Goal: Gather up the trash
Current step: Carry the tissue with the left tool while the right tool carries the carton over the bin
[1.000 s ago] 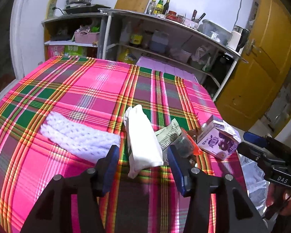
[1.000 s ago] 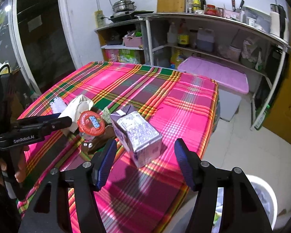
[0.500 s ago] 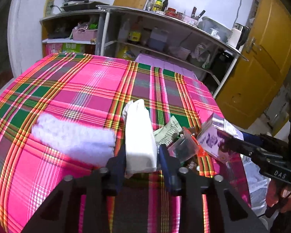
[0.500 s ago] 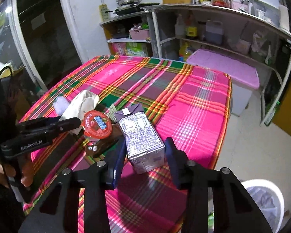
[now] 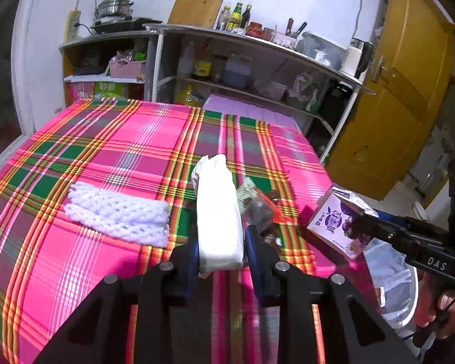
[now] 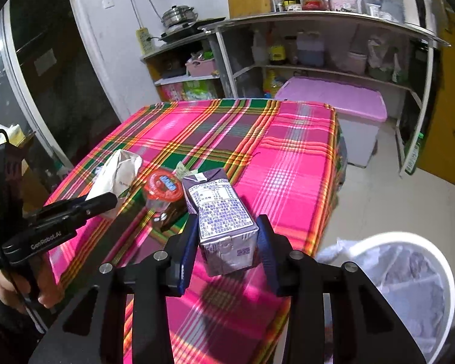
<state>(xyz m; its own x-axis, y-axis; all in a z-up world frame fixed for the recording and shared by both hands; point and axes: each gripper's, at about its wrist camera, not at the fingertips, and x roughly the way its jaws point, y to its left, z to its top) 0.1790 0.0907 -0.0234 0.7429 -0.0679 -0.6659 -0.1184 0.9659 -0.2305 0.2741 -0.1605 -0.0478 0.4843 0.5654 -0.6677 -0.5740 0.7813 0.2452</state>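
Note:
My left gripper [image 5: 220, 242] is shut on a white paper bag [image 5: 217, 209] and holds it over the plaid tablecloth [image 5: 121, 139]. My right gripper [image 6: 226, 236] is shut on a purple drink carton [image 6: 220, 209] near the table's right edge; the carton also shows in the left wrist view [image 5: 336, 221]. A clear cup with a red lid [image 6: 163, 189] lies between the bag [image 6: 118, 173] and the carton. A white foam net [image 5: 118, 215] lies left of the bag. A white trash bin with a liner [image 6: 406, 291] stands on the floor at the right.
A crumpled green-printed wrapper [image 5: 245, 189] lies behind the cup. Kitchen shelves [image 6: 318, 45] with bottles stand behind the table. A pink-lidded box [image 6: 333, 97] sits on the floor beyond the table. A yellow door [image 5: 388, 106] is at the right.
Both grippers closed: the left on the white paper bag, the right on the purple carton. Both items have come up off the cloth a little.

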